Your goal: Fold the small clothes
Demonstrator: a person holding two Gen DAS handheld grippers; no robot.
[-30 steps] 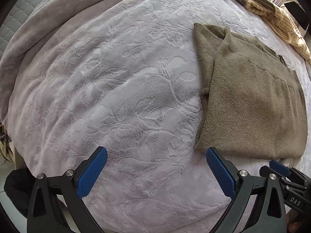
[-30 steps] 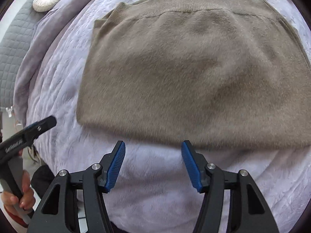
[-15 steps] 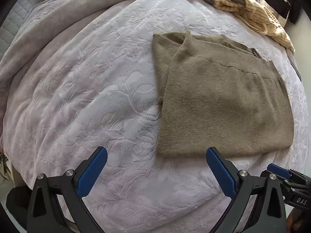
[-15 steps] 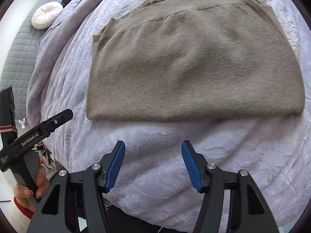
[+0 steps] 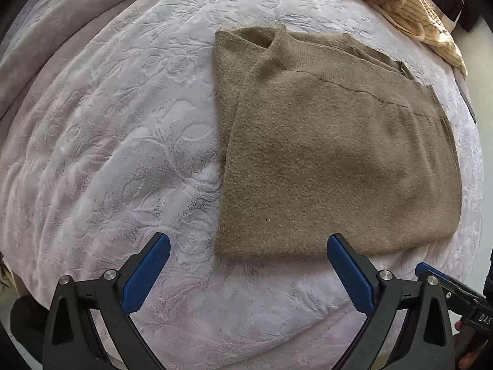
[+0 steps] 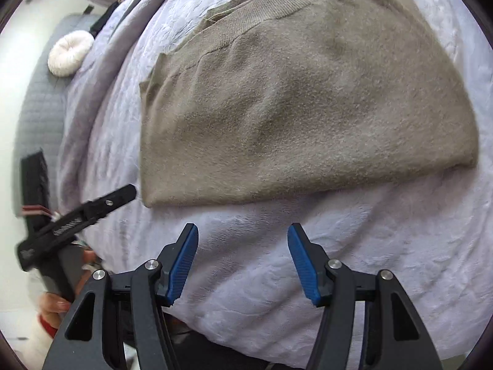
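- Both your claws slid sideways; the sweater (image 5: 332,154) now sits nearer the middle.
- Your left claw (image 5: 246,273) points down, wide apart, empty.
- Your right claw (image 6: 242,265) tilts down, apart, empty.
- "DAS" shows beside it.

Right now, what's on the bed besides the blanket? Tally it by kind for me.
Folded olive-brown sweater: 1
Heap of unfolded clothes, cream striped among them, at the far edge: 1, pieces in it cannot be counted
Round white cushion: 1
Total: 3, all lying on the embossed lilac blanket
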